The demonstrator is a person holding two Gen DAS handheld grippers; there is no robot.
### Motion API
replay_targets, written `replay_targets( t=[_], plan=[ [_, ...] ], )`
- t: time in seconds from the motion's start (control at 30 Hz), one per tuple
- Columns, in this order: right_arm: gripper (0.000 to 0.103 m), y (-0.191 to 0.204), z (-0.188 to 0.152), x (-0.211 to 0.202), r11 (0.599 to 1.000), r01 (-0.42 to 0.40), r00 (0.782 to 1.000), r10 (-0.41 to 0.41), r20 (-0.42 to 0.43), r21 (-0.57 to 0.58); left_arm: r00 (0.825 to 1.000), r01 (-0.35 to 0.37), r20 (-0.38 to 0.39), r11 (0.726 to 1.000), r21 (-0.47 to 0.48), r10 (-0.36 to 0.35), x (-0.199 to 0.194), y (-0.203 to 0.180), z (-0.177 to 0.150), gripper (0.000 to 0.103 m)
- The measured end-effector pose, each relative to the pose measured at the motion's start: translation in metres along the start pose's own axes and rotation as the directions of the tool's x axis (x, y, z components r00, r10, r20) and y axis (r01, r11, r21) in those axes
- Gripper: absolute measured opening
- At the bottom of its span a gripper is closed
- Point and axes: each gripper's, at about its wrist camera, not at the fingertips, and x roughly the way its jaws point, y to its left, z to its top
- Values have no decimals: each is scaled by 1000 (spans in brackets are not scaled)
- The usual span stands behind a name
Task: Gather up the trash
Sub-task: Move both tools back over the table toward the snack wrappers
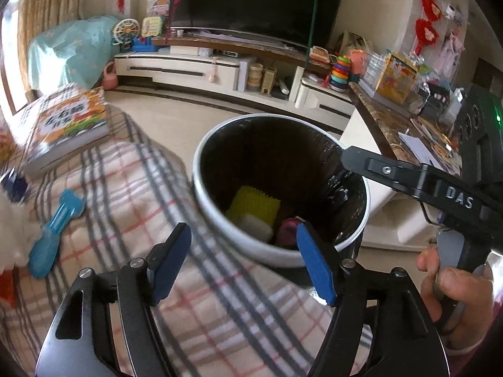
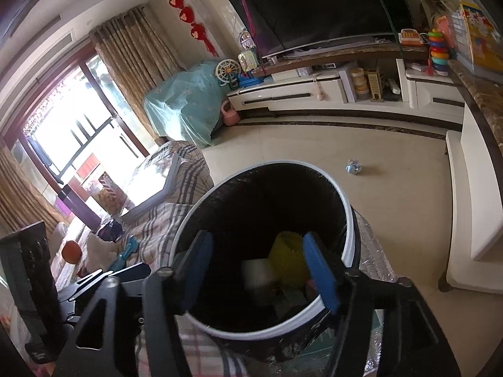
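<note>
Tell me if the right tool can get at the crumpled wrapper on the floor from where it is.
Probably not without moving. The right tool, open and empty, hangs over the black-lined white bin; the small crumpled bluish wrapper lies on open tile well beyond the bin's far rim, with nothing around it.

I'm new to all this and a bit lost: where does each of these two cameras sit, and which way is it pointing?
Left wrist: on the left gripper, looking down at the trash bin beside the plaid sofa cover; the right hand shows.
Right wrist: on the right gripper, above the bin's mouth; no hand visible.
Shared: bin, yellow sponge, TV.
</note>
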Motion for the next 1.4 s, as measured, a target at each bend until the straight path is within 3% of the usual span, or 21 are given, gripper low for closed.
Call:
replay_targets(
  t=[0.1, 0.3, 0.87, 1.4],
  plan=[
    [83, 9, -8, -6, 1000, -2, 1000, 2, 12, -1, 1000, -7, 17, 999, -38, 7, -13, 11, -12, 72],
    [91, 33, -25, -14, 999, -33, 999, 34, 17, -32, 998, -43, 45, 993, -109, 48, -40, 35, -39, 74],
    [98, 116, -83, 11, 984, -162, 982, 153, -107, -79, 980, -174, 47, 943, -283, 195, -106, 118, -117, 75],
    [98, 197, -124, 38, 943, -280, 947, 240, -214, -180, 945, -277, 38, 856, -437, 325, -162, 189, -174, 76]
  ],
)
